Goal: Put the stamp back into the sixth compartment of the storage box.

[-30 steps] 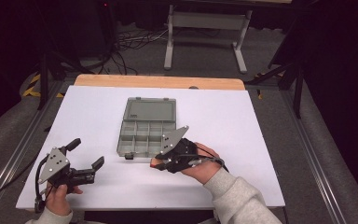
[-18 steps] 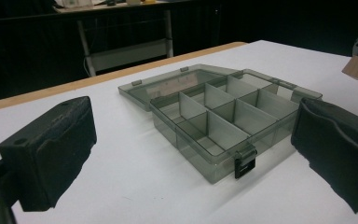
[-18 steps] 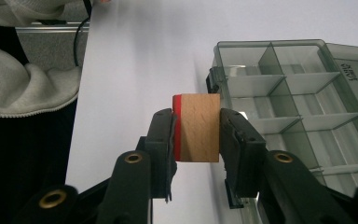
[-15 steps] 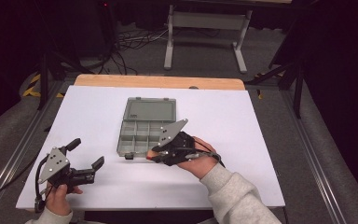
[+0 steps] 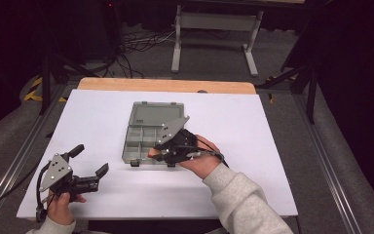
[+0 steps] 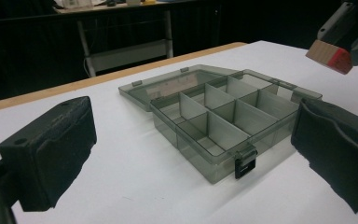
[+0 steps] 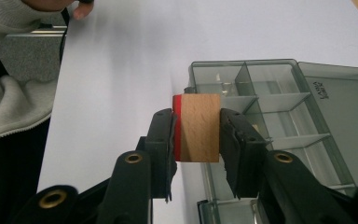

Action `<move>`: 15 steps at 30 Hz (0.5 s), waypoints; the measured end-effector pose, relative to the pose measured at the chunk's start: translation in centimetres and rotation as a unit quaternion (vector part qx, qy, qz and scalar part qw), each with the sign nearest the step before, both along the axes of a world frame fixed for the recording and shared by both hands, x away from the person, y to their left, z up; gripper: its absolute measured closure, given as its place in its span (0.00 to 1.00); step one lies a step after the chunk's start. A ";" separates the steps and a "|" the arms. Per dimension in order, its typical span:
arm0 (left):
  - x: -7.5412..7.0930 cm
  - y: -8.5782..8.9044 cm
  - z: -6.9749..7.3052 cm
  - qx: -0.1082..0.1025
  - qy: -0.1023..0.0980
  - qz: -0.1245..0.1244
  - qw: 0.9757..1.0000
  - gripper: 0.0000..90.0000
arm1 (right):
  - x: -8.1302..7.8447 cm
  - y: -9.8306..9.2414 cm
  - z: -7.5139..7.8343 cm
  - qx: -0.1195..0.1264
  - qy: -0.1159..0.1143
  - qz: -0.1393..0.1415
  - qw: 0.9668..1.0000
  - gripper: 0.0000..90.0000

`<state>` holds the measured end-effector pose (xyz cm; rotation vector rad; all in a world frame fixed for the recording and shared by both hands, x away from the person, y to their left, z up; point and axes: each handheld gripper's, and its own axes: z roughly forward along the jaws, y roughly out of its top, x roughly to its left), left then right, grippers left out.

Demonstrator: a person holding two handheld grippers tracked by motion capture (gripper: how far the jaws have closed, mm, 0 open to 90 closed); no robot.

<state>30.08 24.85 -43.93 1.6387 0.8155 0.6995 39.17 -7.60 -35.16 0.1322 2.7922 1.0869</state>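
**Wooden block over open organizer box**

Gripping wooden block (image 7: pixel 198 127) in right tool (image 7: pixel 196 135), hovering over organizer box (image 5: pixel 151 134) at tabletop (image 5: pixel 272 146) centre. Resting at 8 o'clock of box, left tool (image 5: pixel 88 160) gaping wide, holding nothing.

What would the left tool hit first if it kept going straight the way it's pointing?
Most likely the grey compartment box: it lies straight ahead between the open left tool jaws, latch corner nearest, with bare table in between.

White table top (image 5: pixel 102 117), metal stand (image 5: pixel 214 29), floor cables (image 5: pixel 131 41)
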 end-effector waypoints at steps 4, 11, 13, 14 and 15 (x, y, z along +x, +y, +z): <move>0.0 0.0 0.0 0.000 0.000 0.000 1.000 0.01 | 0.4 0.4 0.1 -0.001 -0.003 -0.001 1.000 0.73; 0.0 0.0 0.0 -0.001 -0.001 0.000 1.000 0.01 | 1.1 1.1 0.2 -0.005 -0.009 -0.001 1.000 0.73; 0.0 0.0 0.0 0.000 -0.001 -0.001 1.000 0.01 | 1.3 1.3 0.1 -0.003 -0.010 -0.001 1.000 0.73; 0.0 0.0 0.0 0.000 -0.001 -0.001 1.000 0.01 | 1.4 1.4 0.1 -0.001 -0.011 0.000 1.000 0.73; 0.0 0.0 0.0 -0.001 -0.001 0.000 1.000 0.01 | 1.5 1.5 0.0 -0.002 -0.011 -0.001 1.000 0.73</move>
